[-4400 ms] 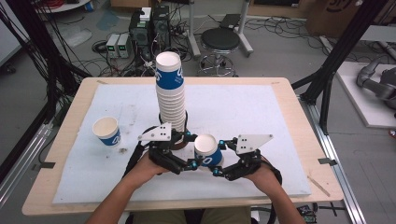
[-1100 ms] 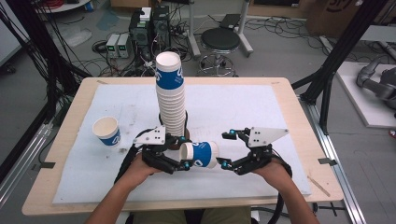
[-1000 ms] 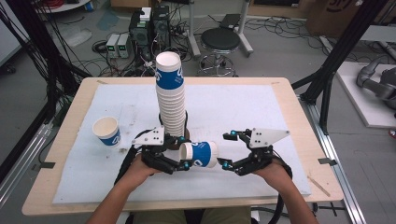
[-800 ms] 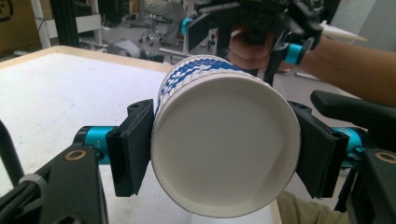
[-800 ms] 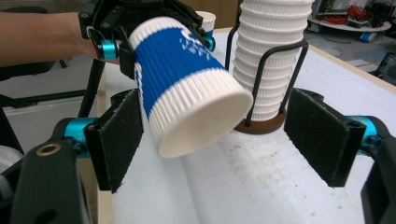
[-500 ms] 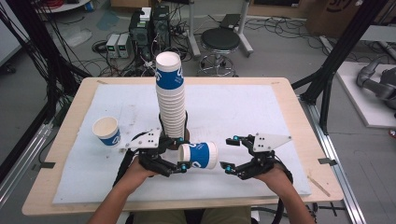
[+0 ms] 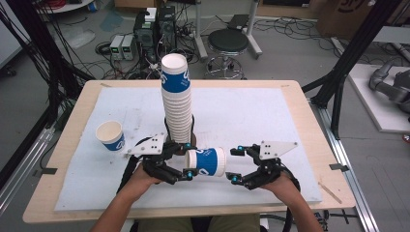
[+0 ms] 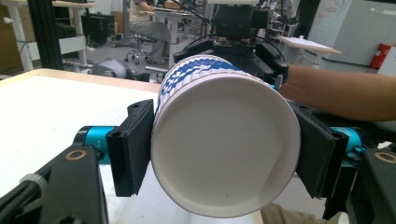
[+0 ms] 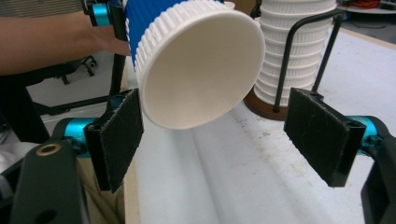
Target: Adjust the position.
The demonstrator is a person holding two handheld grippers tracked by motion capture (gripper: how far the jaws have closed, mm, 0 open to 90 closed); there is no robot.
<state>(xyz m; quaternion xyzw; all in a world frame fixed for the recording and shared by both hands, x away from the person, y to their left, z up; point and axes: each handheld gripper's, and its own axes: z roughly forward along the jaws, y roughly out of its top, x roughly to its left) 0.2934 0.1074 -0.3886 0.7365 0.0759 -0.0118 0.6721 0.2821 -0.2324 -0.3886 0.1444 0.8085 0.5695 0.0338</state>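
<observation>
Wooden table (image 7: 300,104), topped by a white foam mat (image 7: 241,116) across nearly its whole surface. Landmark for everything below: tall stack of paper cups (image 7: 176,104), upright near the mat's middle inside a black wire holder (image 9: 303,51) on a round brown base.

Left gripper (image 7: 187,164) just in front of the stack's foot, on the person's side, held in the left hand (image 7: 140,179). Clamped across a single paper cup (image 7: 207,162), one black pad on each side of the wall near the wide rim. Cup turned on its side, clear of the mat, narrow bottom aimed away from the left gripper toward the right one. In the left gripper view, open mouth of the cup (image 8: 224,144) facing the camera, white inside, blue print along the outer wall.

Right gripper (image 7: 233,165) in front and to the right of the stack, just beyond the held cup's bottom. Jaws spread wide, nothing pressed between them; in the right gripper view, cup bottom (image 9: 201,65) ahead of the pads (image 9: 116,135), apart from both.

Second lone cup (image 7: 110,135) upright on the mat, well left of the stack.
</observation>
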